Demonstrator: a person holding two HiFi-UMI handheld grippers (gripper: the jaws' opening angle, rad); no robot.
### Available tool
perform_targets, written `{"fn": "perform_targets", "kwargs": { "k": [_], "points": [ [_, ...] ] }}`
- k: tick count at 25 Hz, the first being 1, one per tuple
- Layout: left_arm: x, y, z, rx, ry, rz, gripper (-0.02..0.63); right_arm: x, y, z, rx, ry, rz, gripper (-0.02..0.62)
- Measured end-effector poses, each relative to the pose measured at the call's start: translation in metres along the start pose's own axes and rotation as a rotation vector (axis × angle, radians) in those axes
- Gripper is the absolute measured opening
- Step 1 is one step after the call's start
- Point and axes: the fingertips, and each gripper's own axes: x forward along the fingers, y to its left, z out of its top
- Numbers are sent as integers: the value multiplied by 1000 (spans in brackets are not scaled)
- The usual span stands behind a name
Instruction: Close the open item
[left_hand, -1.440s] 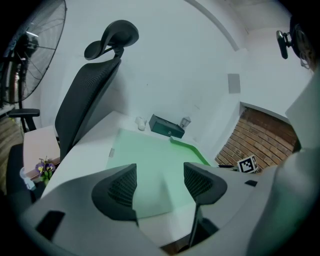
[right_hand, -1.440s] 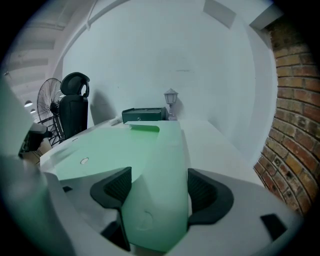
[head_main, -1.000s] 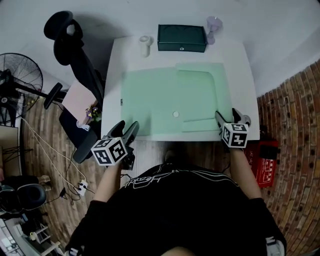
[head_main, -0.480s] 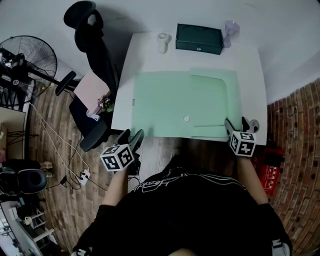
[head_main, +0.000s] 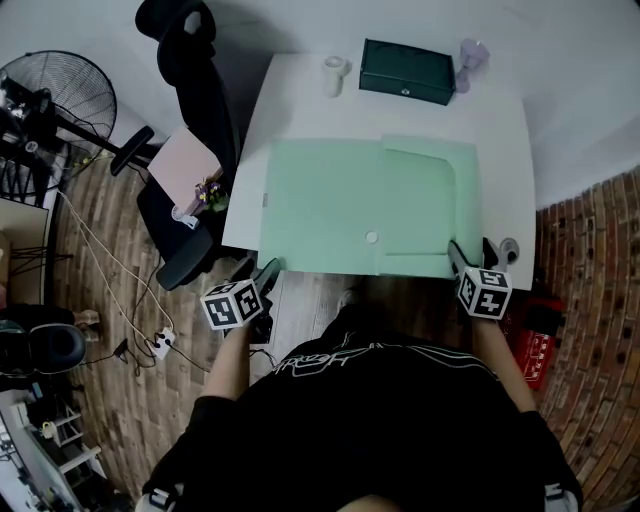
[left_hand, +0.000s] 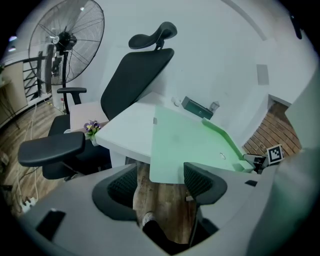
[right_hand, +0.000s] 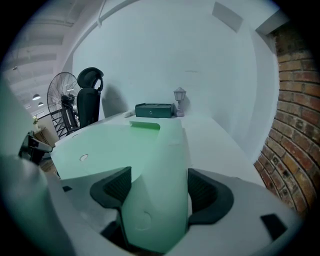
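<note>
Right tool (head_main: 470, 252) straddles the green folder (head_main: 320, 200) flap, seemingly loose, seen only close-up; left tool (head_main: 258, 270) gapes empty.

Legible text, brands, numbers: none. Only signs are black-and-white square coded markers on cubes of left gripper (head_main: 260, 267) and right gripper (head_main: 471, 250), flanking near edge of green folder (head_main: 320, 200).

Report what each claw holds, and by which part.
The left claw is open and holds nothing. The right claw is open around the near edge of the green folder, at its right flap, but is not clamped on it.
</note>
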Motion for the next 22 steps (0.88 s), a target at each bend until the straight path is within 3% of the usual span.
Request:
{"fn": "perform_targets", "kwargs": {
  "k": [9,13,22],
  "points": [
    [15,1,-6,-3,54,-101,293,1,0,-3,2,7,14,350],
    [18,-6,-6,10,83,-148,225,0,-1,-3,8,8,17,350],
    [13,-5,8,60,70,-133,185,1,2,-2,31,-12,37,351]
  ]
}}
